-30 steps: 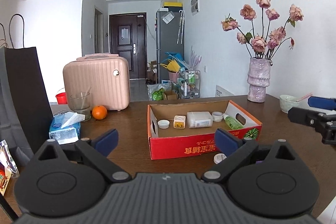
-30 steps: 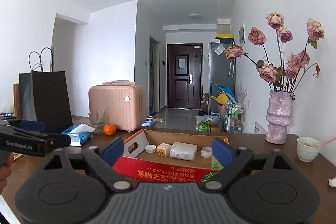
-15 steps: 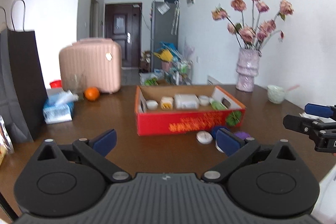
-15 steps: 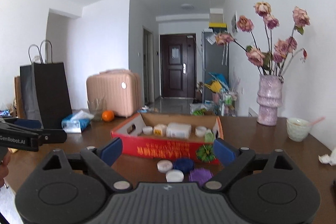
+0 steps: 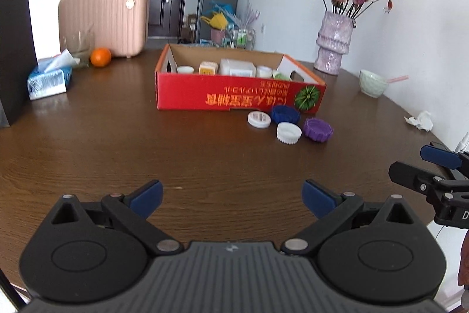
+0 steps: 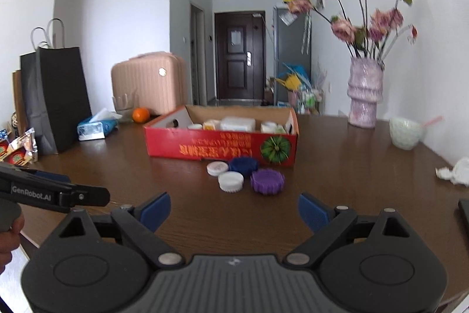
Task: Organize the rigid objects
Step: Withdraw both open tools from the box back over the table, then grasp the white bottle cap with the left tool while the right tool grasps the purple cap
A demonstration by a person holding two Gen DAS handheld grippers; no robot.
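Note:
A red cardboard box sits mid-table and holds several small white and yellow containers. In front of its right end lie loose lids: a flat white one, a dark blue one, a ribbed white one and a purple one. My left gripper is open and empty, near the table's front edge. My right gripper is open and empty, just short of the lids; it also shows at the right of the left wrist view.
A pink vase of dried roses, a green bowl and crumpled tissue stand at the right. A tissue pack, an orange, a pink case and a black bag stand at the left.
Both grippers have pulled back from the box and tilted down. The loose lids in front of the box have come into full view. Both stay open.

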